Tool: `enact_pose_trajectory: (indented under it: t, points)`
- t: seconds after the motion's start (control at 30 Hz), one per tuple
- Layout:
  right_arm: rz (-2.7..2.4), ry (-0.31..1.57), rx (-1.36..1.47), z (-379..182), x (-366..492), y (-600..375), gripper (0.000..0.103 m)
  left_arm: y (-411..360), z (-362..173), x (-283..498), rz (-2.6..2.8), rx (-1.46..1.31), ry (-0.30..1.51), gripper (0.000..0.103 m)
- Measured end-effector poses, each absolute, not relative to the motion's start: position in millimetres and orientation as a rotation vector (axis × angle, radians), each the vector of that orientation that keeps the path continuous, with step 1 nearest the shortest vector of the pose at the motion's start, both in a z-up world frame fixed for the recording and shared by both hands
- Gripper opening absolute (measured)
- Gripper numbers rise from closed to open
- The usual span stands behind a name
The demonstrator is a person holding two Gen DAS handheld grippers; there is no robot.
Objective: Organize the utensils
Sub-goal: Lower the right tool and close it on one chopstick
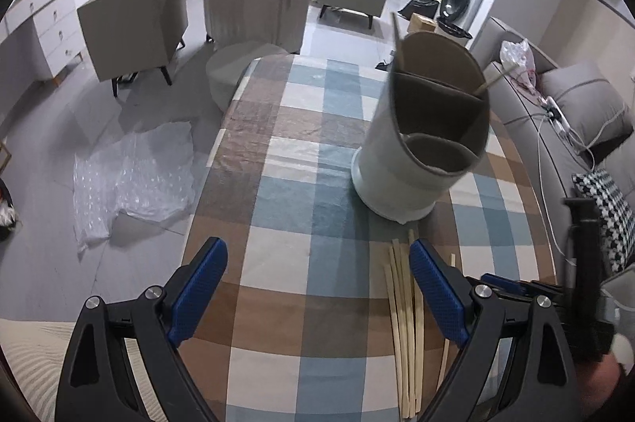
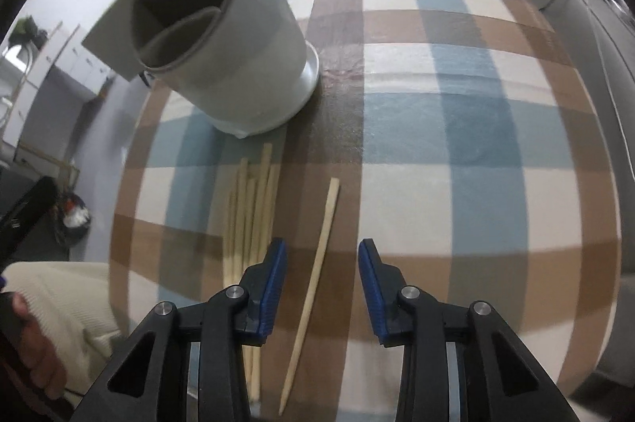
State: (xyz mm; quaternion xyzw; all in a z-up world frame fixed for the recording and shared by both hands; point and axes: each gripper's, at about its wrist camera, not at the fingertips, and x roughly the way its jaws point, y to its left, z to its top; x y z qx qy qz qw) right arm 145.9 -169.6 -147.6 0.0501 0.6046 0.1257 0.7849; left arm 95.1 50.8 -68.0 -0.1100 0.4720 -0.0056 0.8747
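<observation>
Lying lengthwise between the parted fingers of the right gripper (image 2: 322,283), untouched, a single chopstick (image 2: 313,287) on the checked table (image 2: 476,128) points its thin tip back toward the camera and its blunt end away. Just left of that gripper, a bundle of chopsticks (image 2: 248,208) runs parallel. Ahead-left stands the divided utensil holder (image 2: 238,57). The left gripper (image 1: 317,275) is spread wide over bare cloth. No legible writing.

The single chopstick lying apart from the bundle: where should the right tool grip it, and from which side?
Grip the single chopstick at its mid-shaft, coming from above, fingers either side across its width. It lies flat on the checked tablecloth, clear of the bundle. The right tool stands open astride it.
</observation>
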Motion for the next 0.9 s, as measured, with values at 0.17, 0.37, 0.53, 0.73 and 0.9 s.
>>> enact_pose_trajectory:
  t: [0.17, 0.37, 0.53, 0.73, 0.9]
  points:
    - [0.247, 1.326, -0.003, -161.1, 161.1, -151.8, 0.033, 65.9, -74.9, 100.7, 0.015, -0.288, 1.019, 0.09]
    - [0.186, 1.325, -0.064, -166.8, 165.5, -145.6, 0.025, 76.1, -83.5, 104.9, 0.048, -0.32, 1.056, 0.09]
    - [0.162, 1.306, -0.08, -164.4, 163.5, -143.5, 0.013, 78.2, -87.3, 106.6, 0.058, -0.319, 1.075, 0.09]
    - [0.168, 1.282, -0.027, -160.8, 158.1, -151.5, 0.005, 70.7, -101.0, 110.1, 0.042, -0.28, 1.127, 0.09]
    - [0.167, 1.232, 0.147, -144.5, 151.5, -181.0, 0.005, 45.1, -127.9, 113.9, -0.063, -0.255, 1.251, 0.09]
